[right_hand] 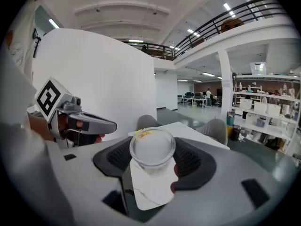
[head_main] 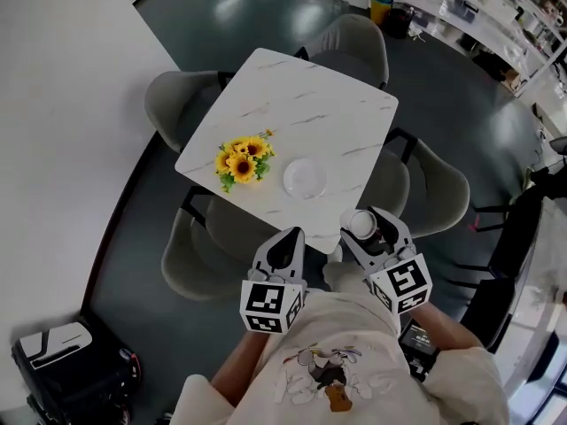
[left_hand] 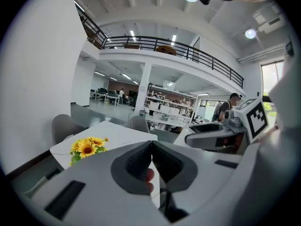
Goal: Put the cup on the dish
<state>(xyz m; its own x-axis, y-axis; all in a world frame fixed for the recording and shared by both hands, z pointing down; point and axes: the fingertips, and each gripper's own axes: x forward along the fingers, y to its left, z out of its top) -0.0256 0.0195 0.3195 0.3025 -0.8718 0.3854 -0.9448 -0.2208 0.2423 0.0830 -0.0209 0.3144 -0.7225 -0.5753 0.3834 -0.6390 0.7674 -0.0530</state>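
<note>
- Cup (right_hand: 152,145): clear, smooth, round-rimmed. It is clamped between the jaws of the right gripper (right_hand: 152,155), which stand partly apart and press on its sides. Its base is hard to make out.
- Left gripper (left_hand: 151,155): jaws closed together, ribbed dark pads meeting, nothing between them.
- Dish (head_main: 305,178): round, pale, shallow. It lies on the tabletop ahead of both jaws, well apart from the cup, its rim faint.
- Tabletop (head_main: 310,96): square, white, grey-veined.
- Sunflowers (head_main: 242,160): yellow, ahead-left of the jaws, beside the dish.
- Chairs (head_main: 175,104): grey, rounded, partly hidden under the tabletop.
</note>
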